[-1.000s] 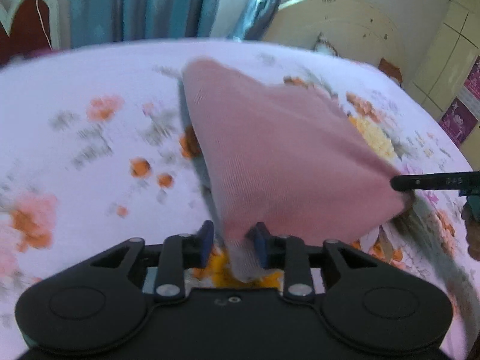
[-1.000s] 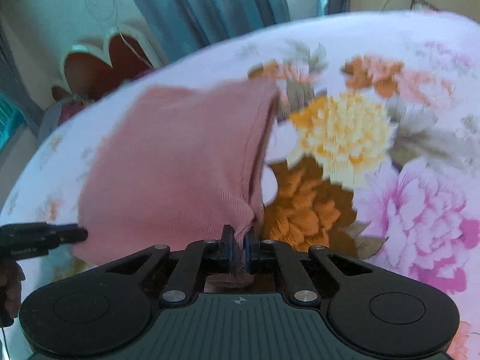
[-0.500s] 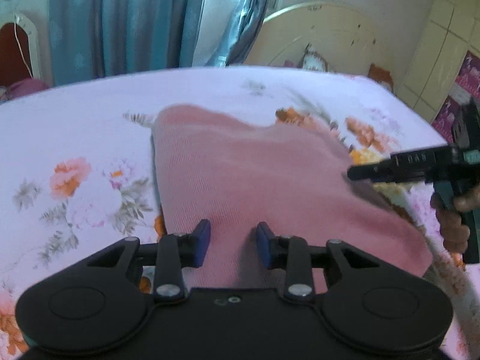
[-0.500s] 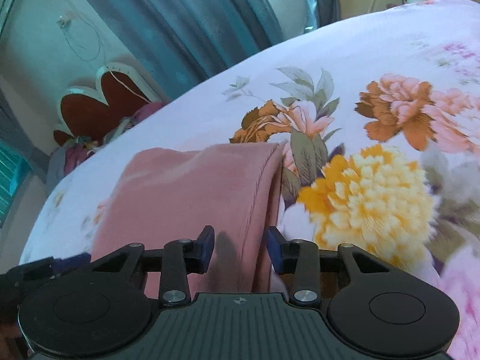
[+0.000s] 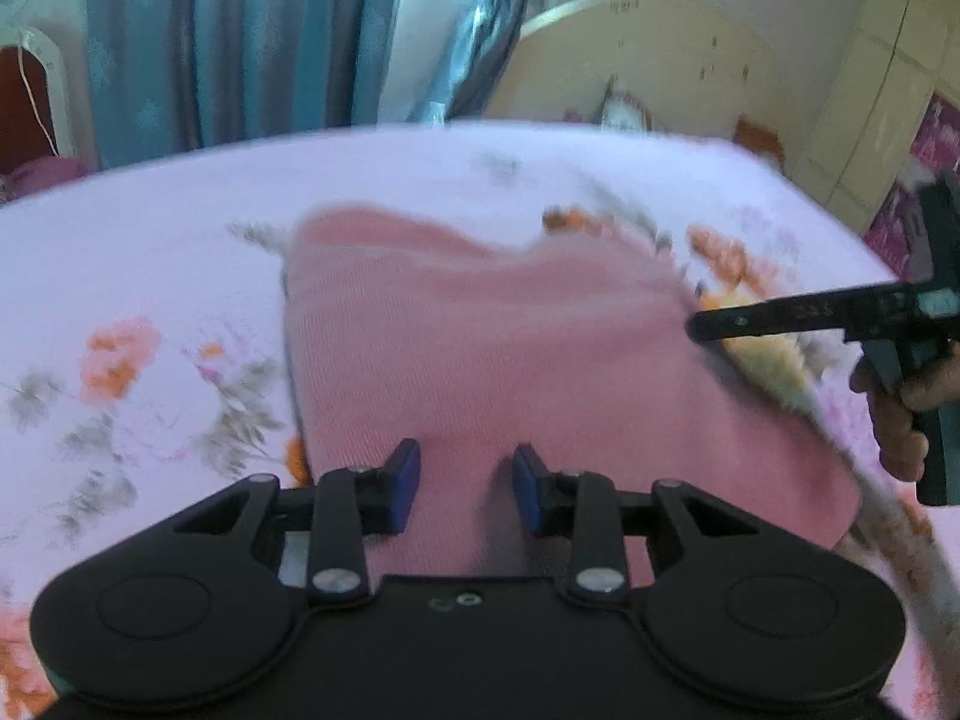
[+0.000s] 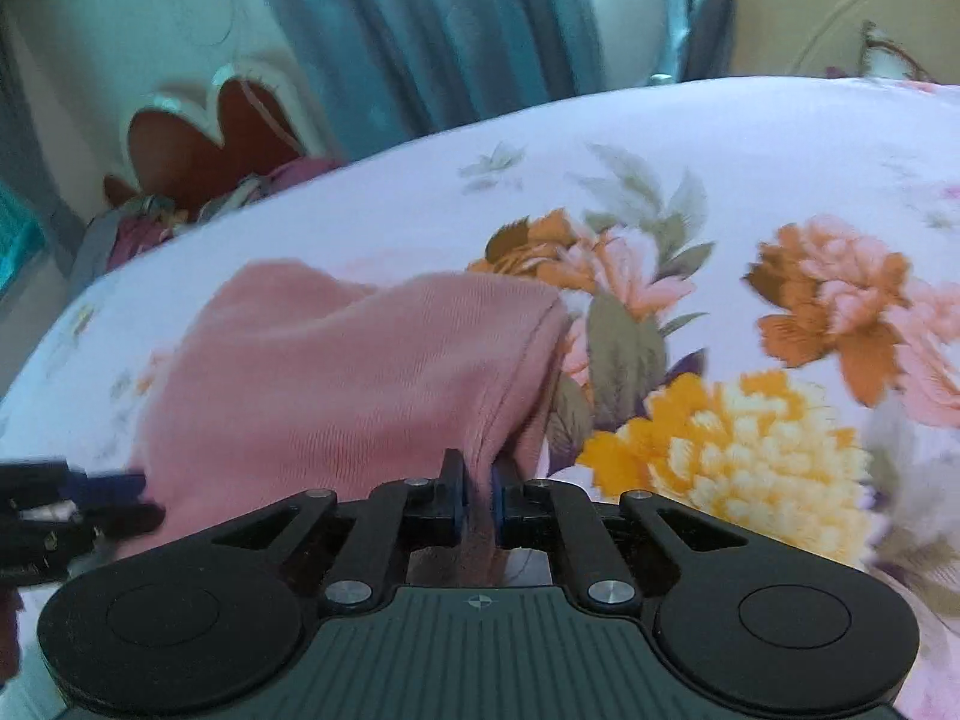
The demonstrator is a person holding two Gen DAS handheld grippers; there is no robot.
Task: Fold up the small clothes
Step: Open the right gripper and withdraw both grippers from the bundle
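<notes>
A pink knit garment (image 5: 510, 348) lies folded on the floral bed sheet (image 5: 150, 252). My left gripper (image 5: 467, 483) hovers over its near edge, blue pads apart, with the cloth flat beneath them and not pinched. In the right wrist view the garment (image 6: 336, 384) bunches up toward my right gripper (image 6: 478, 495). Its jaws are closing, with the garment's hemmed right edge squeezed between the pads. The right gripper (image 5: 696, 324) also shows from the side in the left wrist view, at the cloth's right edge. The left gripper (image 6: 120, 486) is blurred at lower left.
The sheet (image 6: 720, 180) covers the whole bed. Blue curtains (image 5: 210, 42) hang behind it, with a cream headboard (image 5: 648, 60) and wardrobe doors (image 5: 870, 90) at the right. A red scalloped chair back (image 6: 198, 144) stands off the bed's left side. A hand (image 5: 900, 420) holds the right gripper.
The garment hung lifted between both grippers a second ago and now lies on the bed. The right gripper opened over the cloth's edge, then closed on it again.
</notes>
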